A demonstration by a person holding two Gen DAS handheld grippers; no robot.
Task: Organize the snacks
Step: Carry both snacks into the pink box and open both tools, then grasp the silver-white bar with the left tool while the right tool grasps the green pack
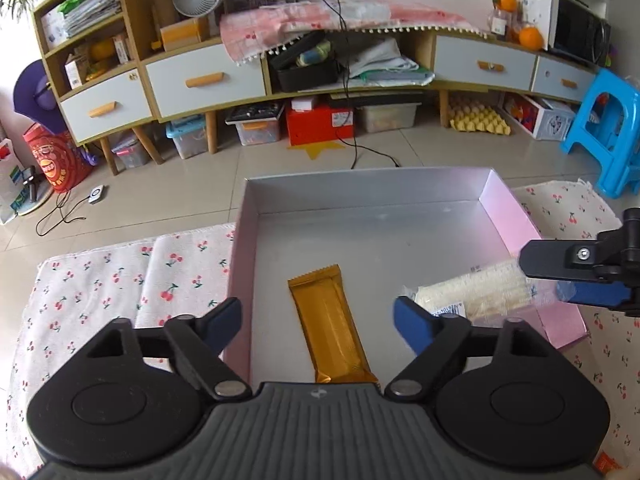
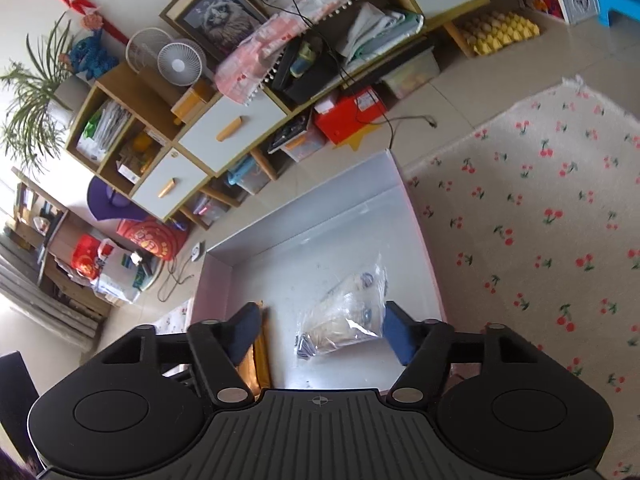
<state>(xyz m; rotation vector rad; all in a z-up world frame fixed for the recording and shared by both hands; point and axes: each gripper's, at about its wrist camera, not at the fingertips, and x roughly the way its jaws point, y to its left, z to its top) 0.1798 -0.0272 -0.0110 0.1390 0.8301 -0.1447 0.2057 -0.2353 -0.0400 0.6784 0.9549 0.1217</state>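
Left gripper (image 1: 318,320): jaws spread wide, nothing between them. It hangs over the near end of the box, w/ the gold snack bar (image 1: 331,330) lying flat on the box floor directly below the gap, long axis running away from the gripper. No contact visible between pads and bar.

Right gripper (image 2: 320,330): jaws also released, wide apart. The clear-wrapped wafer pack (image 2: 346,316) sits between and just beyond the fingertips, resting on the box floor, tilted diagonally; right pad is close to the pack's edge, touching or not – cannot tell. In the left wrist view the same pack (image 1: 476,290) lies at the box's right side wall, w/ the right gripper's fingers (image 1: 552,258) over its far end.

Box (image 1: 360,200): shallow, open-topped, silver-grey inside, pink outer walls. Holds both snacks: bar near the middle, pack to its right, the two apart. Rest of the floor bare.

Box stands on a white cloth w/ red cherry print (image 2: 540,208) covering the worktop, cloth showing on both sides of the box.

Beyond: tiled floor (image 1: 180,196), a long low cabinet w/ white drawers (image 1: 208,80), a blue plastic stool (image 1: 608,132) at right.
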